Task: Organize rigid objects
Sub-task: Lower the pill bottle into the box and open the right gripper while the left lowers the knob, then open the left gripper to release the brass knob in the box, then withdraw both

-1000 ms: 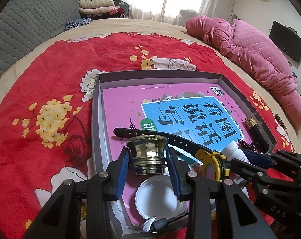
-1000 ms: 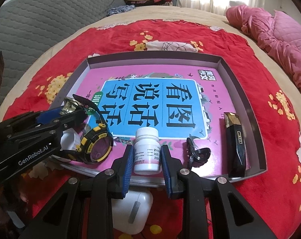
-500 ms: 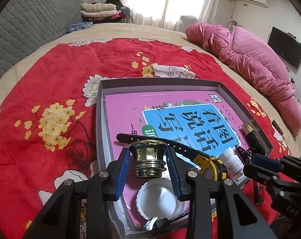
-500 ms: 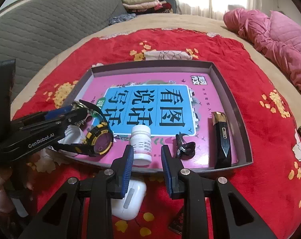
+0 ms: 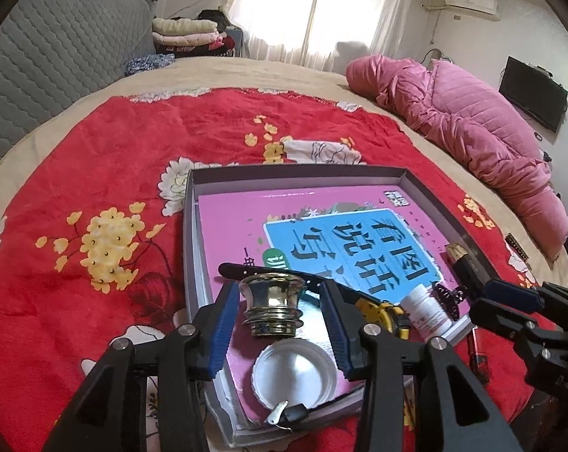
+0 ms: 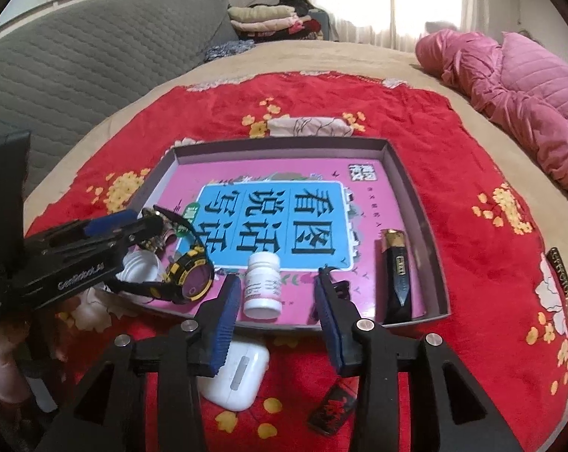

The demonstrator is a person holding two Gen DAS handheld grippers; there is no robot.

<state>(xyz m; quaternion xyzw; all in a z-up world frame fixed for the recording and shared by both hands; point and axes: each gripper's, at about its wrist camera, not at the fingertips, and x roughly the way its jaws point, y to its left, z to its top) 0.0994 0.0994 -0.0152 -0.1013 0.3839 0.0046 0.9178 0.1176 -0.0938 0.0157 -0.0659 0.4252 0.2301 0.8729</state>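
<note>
A grey tray lies on a red floral blanket, with a pink book flat inside covering most of its floor.

Left end of the tray: the left gripper has just been opening, and its blue pads now stand clear on either side of a brass knob, which rests on the book near the tray's left wall. A white lid lies open side up just in front of the knob, and a small metal piece at the tray's near edge is too small to identify. A watch with a yellow and black bezel lies beside the knob, its strap running behind it.

Centre: a white bottle stands upright on the book near the front wall. The right gripper has just been opening; its jaws are moderately apart and touch nothing, with the bottle between and slightly beyond the tips. A black clip sits right of the bottle, partly hidden by the right finger.

Right end: a black and gold lighter lies along the tray's right wall.

Outside the tray, on the blanket in front: a white earbud case under the right gripper's left finger, and a black tag with red print. A pink quilt lies at far right.
</note>
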